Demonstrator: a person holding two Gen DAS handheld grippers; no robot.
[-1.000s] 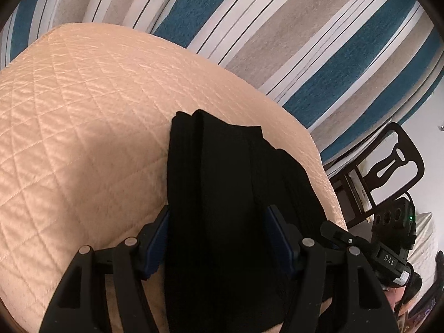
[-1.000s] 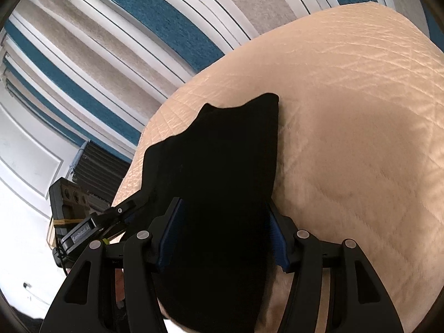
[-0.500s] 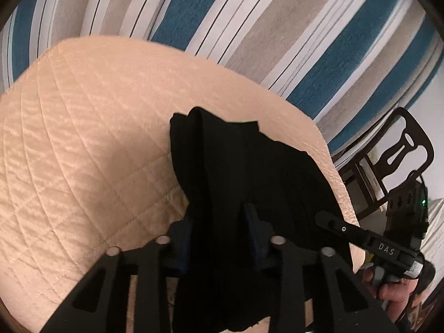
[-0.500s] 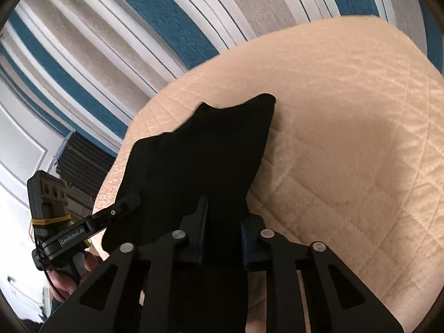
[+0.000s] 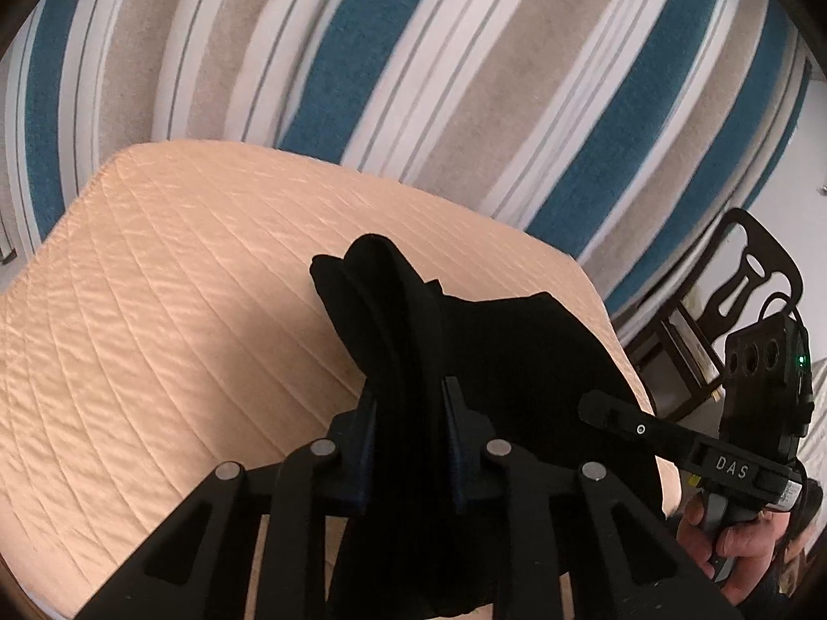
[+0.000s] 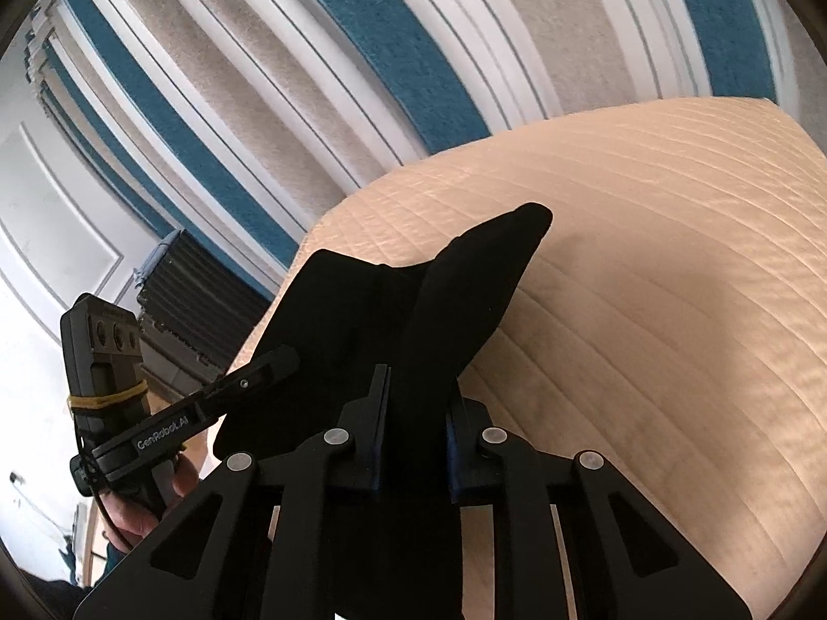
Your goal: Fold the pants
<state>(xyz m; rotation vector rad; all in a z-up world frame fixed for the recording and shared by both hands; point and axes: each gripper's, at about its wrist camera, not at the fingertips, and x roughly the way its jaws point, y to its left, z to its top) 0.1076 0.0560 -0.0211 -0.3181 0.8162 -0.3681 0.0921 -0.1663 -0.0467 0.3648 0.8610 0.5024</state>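
Black pants [image 5: 465, 341] lie on a peach quilted surface [image 5: 181, 310], their near end lifted. My left gripper [image 5: 408, 403] is shut on a bunched fold of the pants. My right gripper [image 6: 416, 392] is shut on the other near edge of the pants [image 6: 465, 279], which rise from its jaws as a raised flap. Each gripper shows in the other's view: the right one at the right edge of the left wrist view [image 5: 672, 434], the left one at the left of the right wrist view [image 6: 207, 403].
A striped blue, beige and white carpet [image 5: 465, 77] surrounds the quilted surface. A dark wooden chair [image 5: 744, 289] stands at the right in the left wrist view. A dark slatted box [image 6: 201, 305] and a white panelled door [image 6: 51, 217] are at the left in the right wrist view.
Both grippers closed on the pants' near end, then lifted it. The fabric now stands up from the quilt and the far end has pulled nearer.
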